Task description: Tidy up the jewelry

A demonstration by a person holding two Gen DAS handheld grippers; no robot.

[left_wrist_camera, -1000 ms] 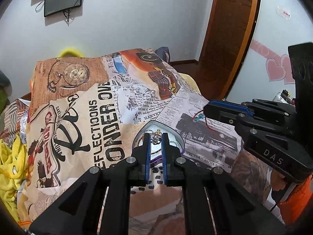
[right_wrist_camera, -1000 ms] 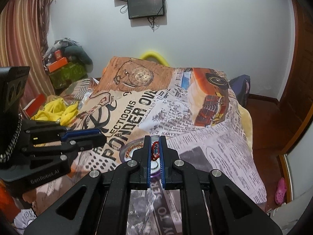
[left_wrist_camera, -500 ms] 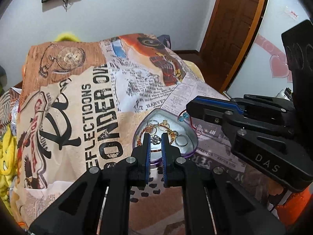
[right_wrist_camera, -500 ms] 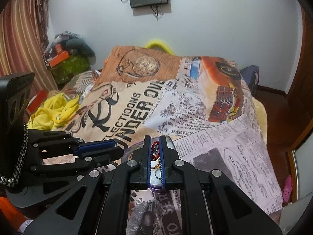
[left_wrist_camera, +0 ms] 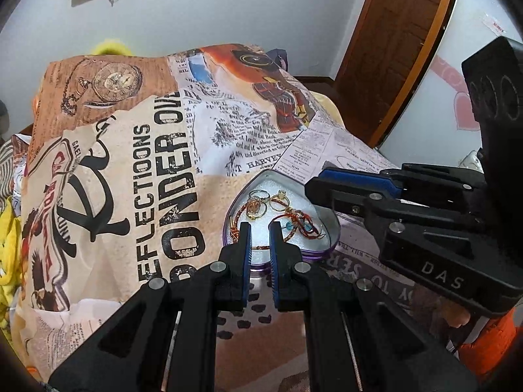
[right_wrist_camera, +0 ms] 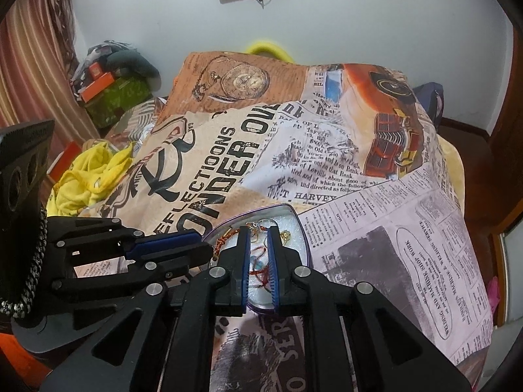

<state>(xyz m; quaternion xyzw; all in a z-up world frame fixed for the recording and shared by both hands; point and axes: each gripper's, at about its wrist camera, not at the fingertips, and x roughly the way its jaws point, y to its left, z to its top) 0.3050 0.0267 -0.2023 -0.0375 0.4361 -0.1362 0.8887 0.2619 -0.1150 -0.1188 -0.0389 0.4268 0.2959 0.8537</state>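
Purple-rimmed and heart-shaped, the tin (left_wrist_camera: 330,228) sat on the bed's printed bedspread (left_wrist_camera: 170,150), its white lining carrying the jewelry. In the left wrist view, gold rings (left_wrist_camera: 261,201) lay toward the tin's 12 o'clock side, and a red cord bracelet with blue beads (left_wrist_camera: 299,225) lay tangled at about 3 o'clock from them. A twisted orange-gold chain (left_wrist_camera: 232,225) curved along the tin's 9 o'clock edge.

The left tool (left_wrist_camera: 260,228) hovered over the tin's near rim with its blue-padded fingers a narrow gap apart and nothing between them. The right tool (right_wrist_camera: 260,238) also stood slightly apart, poised above the tin (right_wrist_camera: 302,228); the red bracelet (right_wrist_camera: 258,269) showed through the gap below, though whether the pads touched it could not be told. In the left view the right tool reached in from 3 o'clock, its tip over the tin's far right lobe.

A yellow cloth (right_wrist_camera: 85,176) lay bunched at the bed's 9 o'clock side, and a brown door (left_wrist_camera: 398,42) stood at 1 o'clock.
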